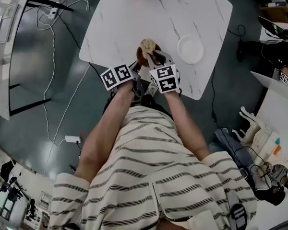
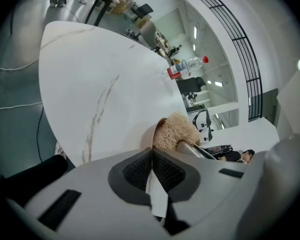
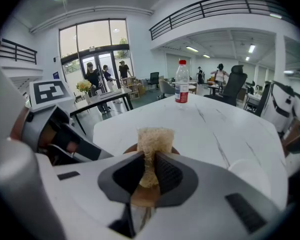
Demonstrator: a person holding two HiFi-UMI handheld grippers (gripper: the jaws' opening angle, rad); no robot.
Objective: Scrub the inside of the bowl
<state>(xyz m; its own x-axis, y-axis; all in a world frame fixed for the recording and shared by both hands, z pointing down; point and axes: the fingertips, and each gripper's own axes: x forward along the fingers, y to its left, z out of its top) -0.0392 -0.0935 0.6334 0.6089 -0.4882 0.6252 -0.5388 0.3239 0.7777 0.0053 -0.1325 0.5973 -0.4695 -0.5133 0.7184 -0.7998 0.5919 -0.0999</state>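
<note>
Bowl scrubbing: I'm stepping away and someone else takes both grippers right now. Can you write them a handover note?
Left gripper: shut, apparently pinching the near rim of the brown bowl, which sits on the table near its front edge.
Right gripper: shut on the fibrous scrubber, held upright over the bowl.
A white plate lies to the right of the bowl.
Done: bowl steadied, scrubber gripped. How much has been scrubbed can't be told.
Left: work the scrubber around the bowl's inside.
</note>
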